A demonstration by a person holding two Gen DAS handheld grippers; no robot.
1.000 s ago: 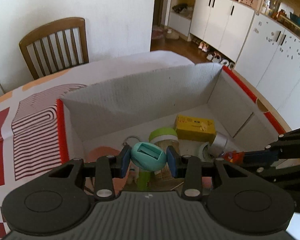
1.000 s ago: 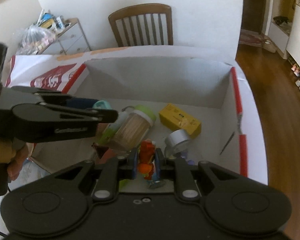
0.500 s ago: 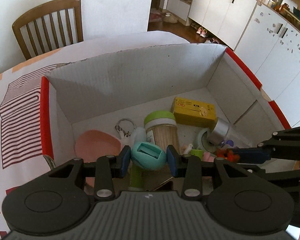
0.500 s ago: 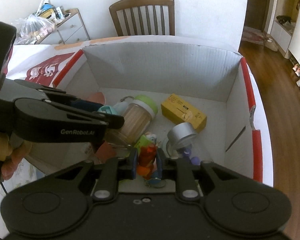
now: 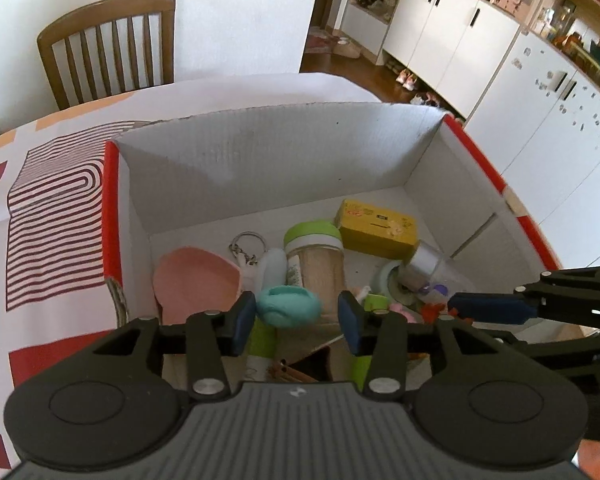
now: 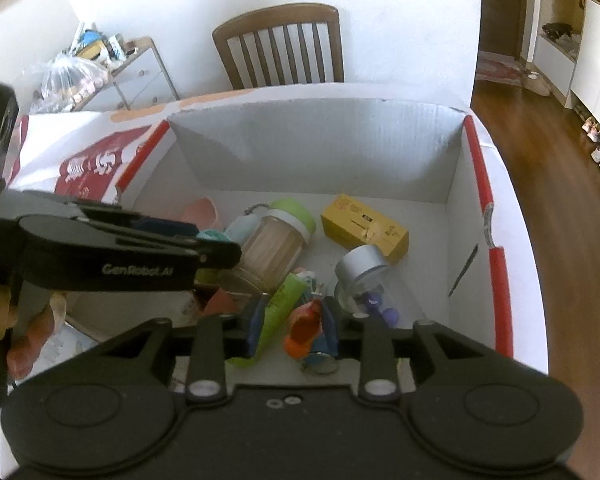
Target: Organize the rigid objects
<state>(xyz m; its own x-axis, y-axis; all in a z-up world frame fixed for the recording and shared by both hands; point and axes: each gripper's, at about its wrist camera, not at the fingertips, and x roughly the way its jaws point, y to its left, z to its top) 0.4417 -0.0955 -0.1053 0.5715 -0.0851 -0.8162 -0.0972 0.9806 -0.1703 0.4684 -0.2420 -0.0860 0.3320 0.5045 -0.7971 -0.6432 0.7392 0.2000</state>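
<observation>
My two grippers hang over the white cardboard box (image 5: pixel 284 168), and both are letting go. The left gripper (image 5: pixel 297 322) pinched the teal object (image 5: pixel 289 305) a second ago; now its jaws are opening, daylight shows on either side, and the piece is blurred between the pads, dropping free toward the near left of the box floor. The right gripper (image 6: pixel 291 330) was clamped on the orange toy (image 6: pixel 302 330); its jaws are opening too, and the toy, tilted against the right-hand pad, slips down beside a green tube (image 6: pixel 278 310) at the near edge. Two more items thus join the pile, so I judge this delivery done and both tools free for the next pick.

Farther in lie the pink scoop (image 5: pixel 196 280) at left, the green-lidded jar (image 5: pixel 318 256) at centre, the yellow packet (image 5: pixel 376 230) at far right and a silver-capped jar (image 6: pixel 362 270) just near it.
</observation>
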